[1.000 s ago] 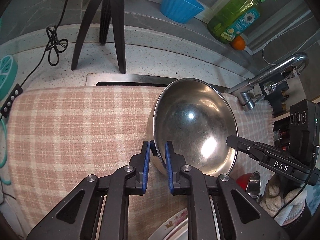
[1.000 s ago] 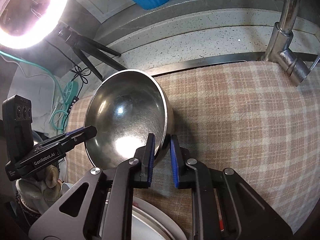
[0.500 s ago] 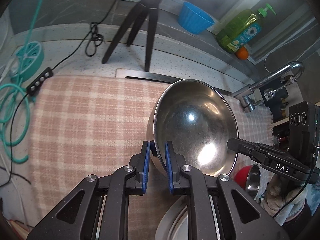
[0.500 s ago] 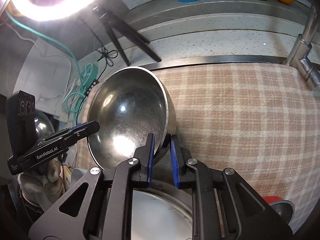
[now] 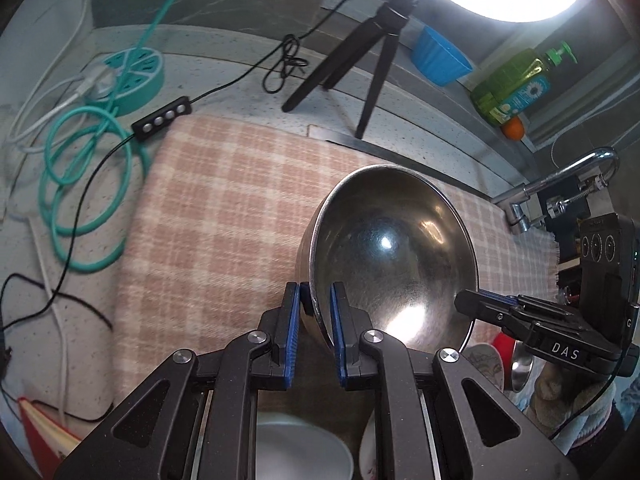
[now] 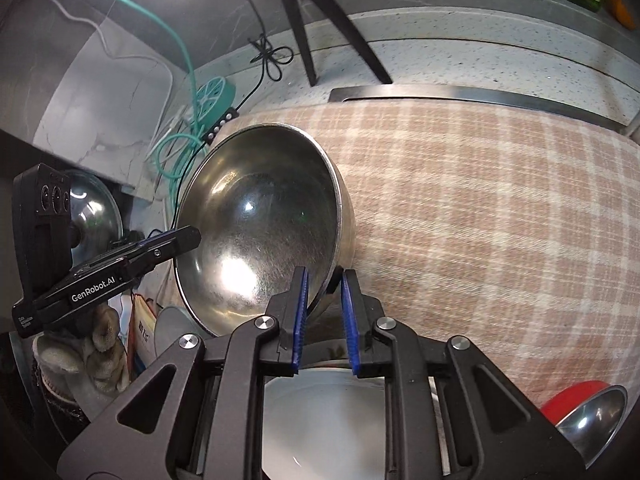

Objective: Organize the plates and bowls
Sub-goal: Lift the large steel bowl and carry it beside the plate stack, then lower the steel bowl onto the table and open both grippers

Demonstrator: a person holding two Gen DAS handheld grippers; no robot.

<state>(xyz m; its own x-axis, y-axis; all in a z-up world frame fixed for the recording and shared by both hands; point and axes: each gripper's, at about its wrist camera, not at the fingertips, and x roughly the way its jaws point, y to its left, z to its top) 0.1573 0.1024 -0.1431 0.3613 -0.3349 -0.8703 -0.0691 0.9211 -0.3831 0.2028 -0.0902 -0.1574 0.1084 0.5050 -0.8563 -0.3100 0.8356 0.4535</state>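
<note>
While my left gripper (image 5: 314,306) and right gripper (image 6: 324,294) each pinch opposite rims, the steel bowl (image 5: 390,260) hangs tilted above the checked cloth (image 5: 224,216), over a white plate (image 6: 324,428).

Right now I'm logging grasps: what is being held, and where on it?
The steel bowl is held by both: the left gripper and the right gripper each pinch its rim, on opposite sides.

"DAS" printed in white on the right gripper (image 5: 476,304), "GenRobot.AI" printed in white on the left gripper (image 6: 188,238), soap bottle (image 5: 516,88) label illegible
</note>
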